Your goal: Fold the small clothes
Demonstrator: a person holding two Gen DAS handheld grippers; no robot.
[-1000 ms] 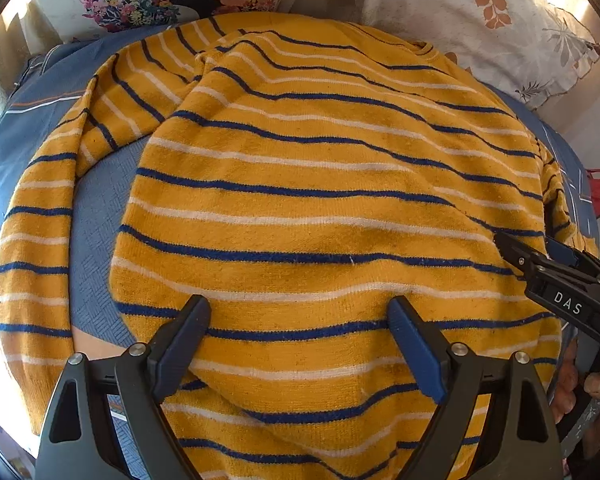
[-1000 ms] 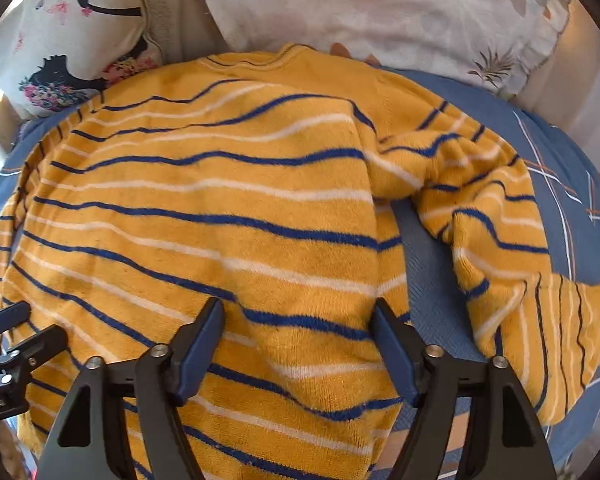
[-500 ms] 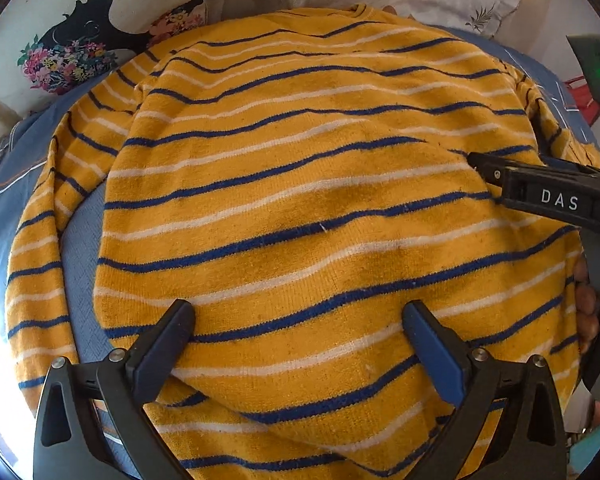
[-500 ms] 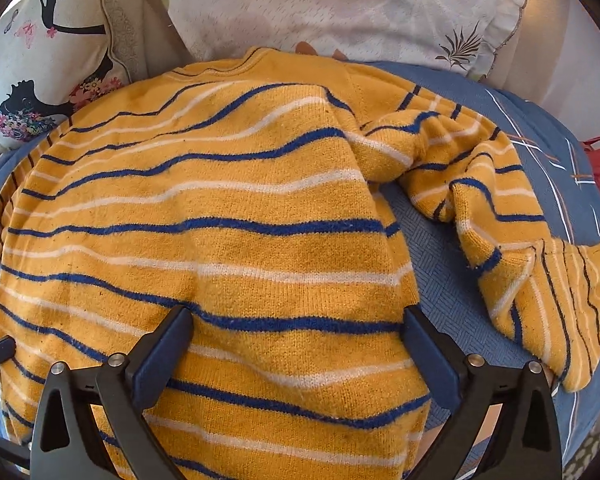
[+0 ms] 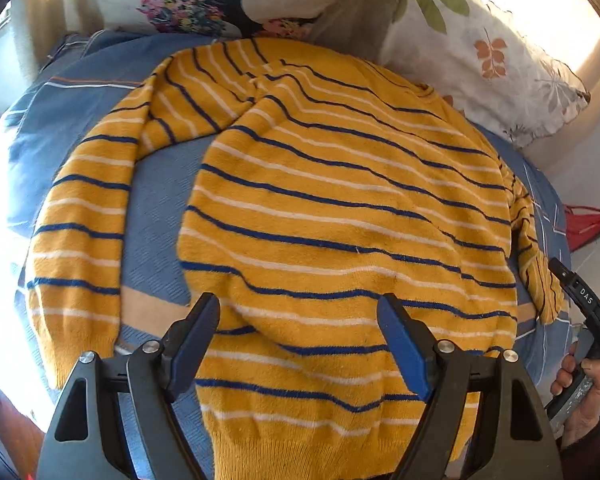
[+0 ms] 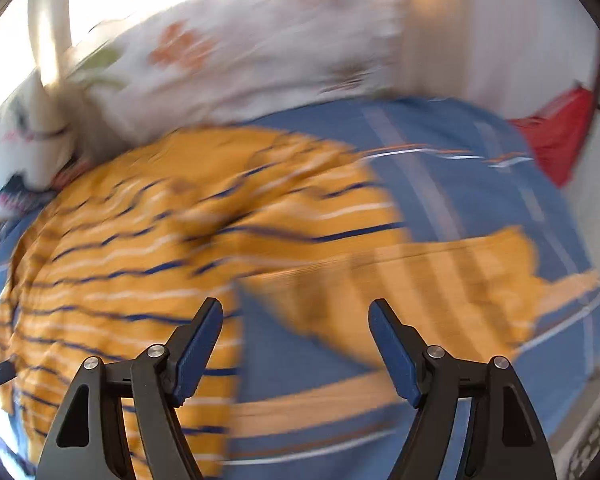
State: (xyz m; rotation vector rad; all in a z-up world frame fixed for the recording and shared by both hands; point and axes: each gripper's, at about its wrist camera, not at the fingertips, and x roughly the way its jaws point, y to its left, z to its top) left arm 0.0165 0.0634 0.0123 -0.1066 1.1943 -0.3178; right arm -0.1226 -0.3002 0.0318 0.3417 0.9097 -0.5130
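Note:
A yellow sweater (image 5: 340, 220) with navy and white stripes lies flat on a blue bed cover (image 5: 156, 216). Its left sleeve (image 5: 80, 220) runs down the left side. My left gripper (image 5: 298, 304) hovers over the lower body near the hem. Its jaws are closing, still wide apart, and pinch no cloth. The right wrist view is motion-blurred. There my right gripper (image 6: 296, 306) hangs over bare cover between the sweater (image 6: 120, 248) and its right sleeve (image 6: 440, 276). These jaws are also closing, with nothing gripped. A hand holds that gripper at the right edge, one finger (image 5: 572, 284) showing.
Two patterned pillows stand beyond the collar: a floral one (image 5: 204, 0) and a leaf-print one (image 5: 480, 52). A red object (image 5: 584, 224) sits off the bed's right side, also visible as the red object (image 6: 556, 136). Bright sunlight washes out the left edge.
The right gripper has swung right, from over the sweater's body to the sleeve and bare cover. The left view has shifted left, showing the left sleeve. Both pairs of jaws widened, then narrowed a little.

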